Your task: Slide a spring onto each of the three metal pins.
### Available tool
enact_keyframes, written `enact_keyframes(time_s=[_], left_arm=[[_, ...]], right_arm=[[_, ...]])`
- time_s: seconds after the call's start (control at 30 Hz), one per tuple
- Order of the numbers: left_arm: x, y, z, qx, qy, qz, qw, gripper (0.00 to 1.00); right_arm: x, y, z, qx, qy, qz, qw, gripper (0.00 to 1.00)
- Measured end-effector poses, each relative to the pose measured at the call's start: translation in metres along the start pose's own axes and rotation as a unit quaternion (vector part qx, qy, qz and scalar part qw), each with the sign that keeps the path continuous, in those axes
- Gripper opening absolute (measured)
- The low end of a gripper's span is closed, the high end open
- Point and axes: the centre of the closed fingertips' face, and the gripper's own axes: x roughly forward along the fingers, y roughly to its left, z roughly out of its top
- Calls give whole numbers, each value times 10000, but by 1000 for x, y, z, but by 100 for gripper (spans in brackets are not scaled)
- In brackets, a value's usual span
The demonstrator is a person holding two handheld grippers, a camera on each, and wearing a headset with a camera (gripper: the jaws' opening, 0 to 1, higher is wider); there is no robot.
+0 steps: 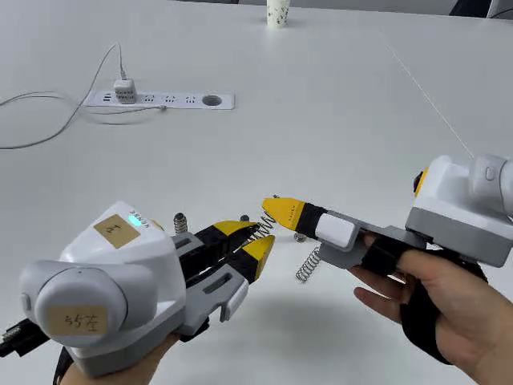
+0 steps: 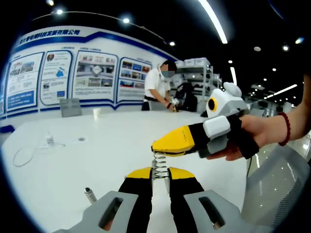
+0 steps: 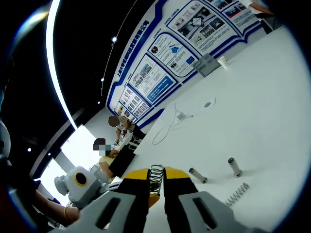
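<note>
A short steel spring (image 1: 264, 228) hangs in the air between both grippers. My left gripper (image 1: 255, 238) comes in from the lower left, its yellow tips shut on the spring's lower end (image 2: 160, 164). My right gripper (image 1: 277, 209) reaches in from the right, its tips shut on the spring's other end (image 3: 155, 172). Whether a pin sits inside this spring, I cannot tell. A second spring (image 1: 308, 265) lies loose on the table under the right gripper. One pin (image 1: 181, 222) stands left of the left gripper's tips, with coils around it. Two more pins (image 3: 198, 175) (image 3: 235, 167) rest on the table.
A white power strip (image 1: 160, 100) with a plugged charger and cable lies at the back left of the white table (image 1: 337, 120). A paper cup (image 1: 277, 14) stands at the far edge. People are at the far end of the room (image 2: 158, 90).
</note>
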Motion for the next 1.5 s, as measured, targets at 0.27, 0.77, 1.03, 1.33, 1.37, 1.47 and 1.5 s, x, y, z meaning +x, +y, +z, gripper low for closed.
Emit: enact_keyframes(time_s=[0.27, 0.77, 1.03, 1.33, 1.37, 1.47, 1.5], left_arm=[[0, 3, -12, -25, 285, 49, 9996, 22], [-13, 23, -29, 332, 750, 475, 9955, 35], [-19, 36, -34, 209, 808, 683, 9942, 43], [-24, 43, -37, 151, 848, 782, 9932, 52], [-24, 44, -38, 157, 848, 798, 9931, 53], [-25, 46, -38, 139, 834, 828, 9930, 56], [-26, 46, -38, 142, 835, 834, 9929, 57]], right_arm=[[4, -7, 3, -552, 47, -223, 9982, 11], [22, -19, 6, -1442, 130, -425, 9885, 11], [35, -26, 7, -1665, 205, -489, 9846, 11], [48, -33, 8, -1870, 220, -597, 9803, 11], [49, -35, 8, -1913, 233, -634, 9792, 11], [53, -38, 7, -2003, 249, -689, 9770, 11], [54, -39, 7, -2050, 253, -708, 9759, 11]])
